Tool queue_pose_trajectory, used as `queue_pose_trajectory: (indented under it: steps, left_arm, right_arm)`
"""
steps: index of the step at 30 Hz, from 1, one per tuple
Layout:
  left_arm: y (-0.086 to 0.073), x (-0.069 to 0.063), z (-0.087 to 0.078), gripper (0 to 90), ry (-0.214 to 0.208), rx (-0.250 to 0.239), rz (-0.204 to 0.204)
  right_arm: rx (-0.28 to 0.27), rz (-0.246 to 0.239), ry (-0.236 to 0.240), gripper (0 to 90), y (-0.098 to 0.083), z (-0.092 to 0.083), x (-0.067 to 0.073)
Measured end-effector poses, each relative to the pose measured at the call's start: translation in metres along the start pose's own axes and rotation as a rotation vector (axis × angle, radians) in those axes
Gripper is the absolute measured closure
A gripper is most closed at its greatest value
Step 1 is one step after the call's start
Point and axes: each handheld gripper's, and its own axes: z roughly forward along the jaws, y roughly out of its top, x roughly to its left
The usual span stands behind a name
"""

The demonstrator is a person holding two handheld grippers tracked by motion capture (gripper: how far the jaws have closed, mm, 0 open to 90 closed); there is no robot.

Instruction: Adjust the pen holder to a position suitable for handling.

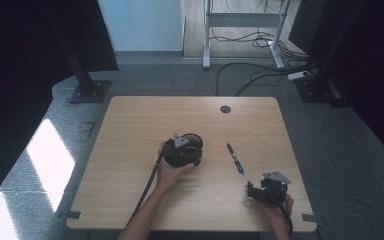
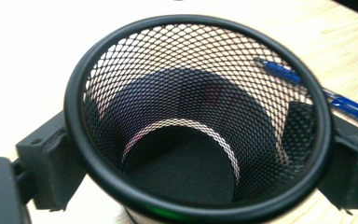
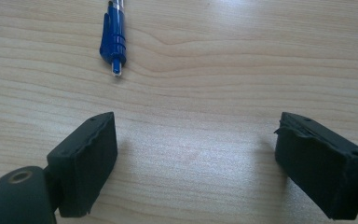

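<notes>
A black mesh cup [image 1: 192, 141] stands upright on the wooden table [image 1: 140, 125], left of the middle. My left gripper [image 1: 186, 152] reaches around it from the near side. In the left gripper view the cup [image 2: 186, 93] sits between the two jaws of my left gripper [image 2: 200, 154]; its inside is bare, and the pads flank its wall without clearly pressing. A blue pen [image 1: 235, 158] lies flat to the cup's right, seen past the rim as the pen [image 2: 340, 102]. My right gripper [image 1: 254, 192] rests near the front right edge, open [image 3: 200, 161], with the pen [image 3: 113, 35] ahead of it.
A round cable hole [image 1: 225, 109] is in the table's far edge. Black stand feet [image 1: 87, 90] and cables [image 1: 260, 75] lie on the floor beyond, near a white desk frame [image 1: 207, 35]. Each gripper trails a black cable toward the front edge.
</notes>
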Motion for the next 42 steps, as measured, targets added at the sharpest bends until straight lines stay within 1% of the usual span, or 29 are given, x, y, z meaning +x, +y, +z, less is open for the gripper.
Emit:
queue_pose_trajectory:
  steps: [2,5,7,10,15,18,20,23,26,28,29,33,34,37,39,42]
  left_arm:
    - [0.001,0.000,-0.003,2.4,0.001,-0.014,0.003]
    - [0.003,0.000,-0.010,1.4,-0.001,-0.033,0.011]
    - [0.004,0.001,-0.015,1.5,-0.006,-0.040,0.002]
    - [0.005,0.003,-0.023,1.3,-0.008,-0.057,0.002]
    - [0.008,0.006,-0.037,2.2,0.004,-0.069,0.001]
    - [0.006,0.008,-0.045,2.2,0.006,-0.069,0.002]
    - [0.002,0.009,-0.051,2.5,-0.004,-0.074,0.000]
    - [-0.005,0.011,-0.059,2.7,-0.011,-0.069,0.009]
    - [-0.014,0.015,-0.067,3.1,-0.019,-0.063,0.003]
    - [-0.021,0.019,-0.072,5.5,-0.017,-0.056,-0.032]
    - [-0.024,0.021,-0.074,6.1,-0.024,-0.053,-0.046]
    - [-0.036,0.026,-0.084,7.1,-0.018,-0.051,-0.067]
    - [-0.039,0.027,-0.086,7.3,-0.019,-0.048,-0.068]
    - [-0.048,0.030,-0.091,8.3,-0.001,-0.034,-0.058]
    - [-0.054,0.032,-0.095,9.1,0.006,-0.032,-0.060]
    - [-0.061,0.033,-0.100,9.3,0.027,-0.015,-0.043]
  right_arm:
    - [0.000,0.001,0.000,12.2,0.000,0.000,0.000]
    - [0.000,0.000,0.000,12.2,0.000,0.000,0.000]
    - [0.000,0.000,0.000,12.2,0.000,0.000,0.000]
    - [0.000,0.001,0.000,12.2,0.000,0.000,0.000]
    - [0.000,0.001,0.000,12.2,0.000,0.000,0.000]
    - [0.000,0.001,0.000,12.2,0.000,0.000,0.000]
    - [0.000,0.001,0.000,12.1,0.000,0.000,0.000]
    - [0.000,0.001,-0.001,12.1,0.000,0.000,0.000]
    - [0.001,0.002,-0.002,11.9,0.000,0.000,0.000]
    - [0.001,0.002,-0.002,11.9,0.000,0.000,0.000]
    - [0.001,0.002,-0.002,11.8,0.000,0.000,0.000]
    - [0.001,0.003,-0.002,11.9,0.000,0.000,0.000]
    - [0.001,0.002,-0.003,11.9,0.000,0.000,0.000]
    - [0.000,0.002,-0.003,11.9,0.000,0.000,0.000]
    - [0.000,0.004,-0.005,11.9,0.000,0.000,0.000]
    - [0.000,0.006,-0.006,11.9,0.000,0.000,0.000]
